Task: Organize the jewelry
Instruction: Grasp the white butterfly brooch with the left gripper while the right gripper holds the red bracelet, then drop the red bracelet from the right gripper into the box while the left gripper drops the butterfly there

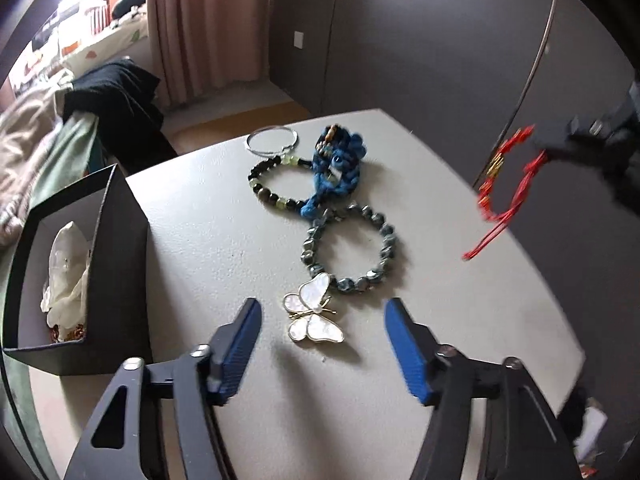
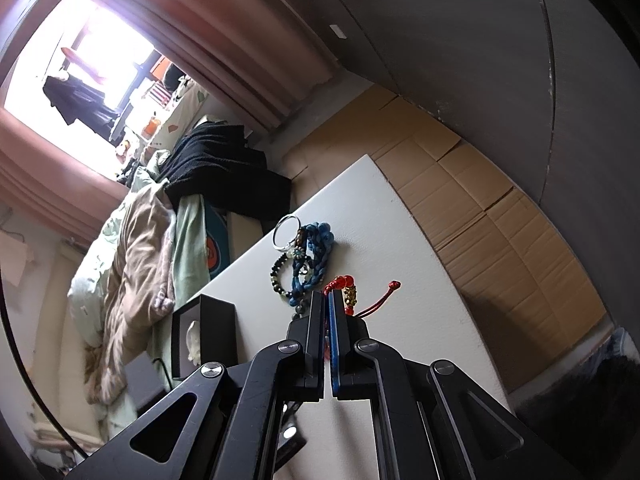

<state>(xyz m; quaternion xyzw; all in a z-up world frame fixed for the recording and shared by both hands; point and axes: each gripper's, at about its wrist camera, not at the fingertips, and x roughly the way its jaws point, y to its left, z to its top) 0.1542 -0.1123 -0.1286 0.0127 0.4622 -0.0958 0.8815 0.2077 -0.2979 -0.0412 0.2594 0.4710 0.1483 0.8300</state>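
My left gripper (image 1: 322, 312) is open just above the white table (image 1: 480, 320), its blue pads either side of a white butterfly brooch (image 1: 314, 316). Beyond it lie a dark grey bead bracelet (image 1: 352, 248), a blue knotted cord bracelet (image 1: 334, 164), a black and green bead bracelet (image 1: 272, 184) and a silver bangle (image 1: 272, 140). My right gripper (image 2: 327, 296) is shut on a red cord bracelet (image 2: 346, 290) and holds it in the air above the table; it also shows blurred at the right of the left wrist view (image 1: 508, 184).
An open black box (image 1: 80, 272) with a pale crystal and small items inside stands at the table's left edge; it shows in the right wrist view too (image 2: 208, 332). A bed with heaped blankets and dark clothes (image 2: 168, 220) lies beyond the table.
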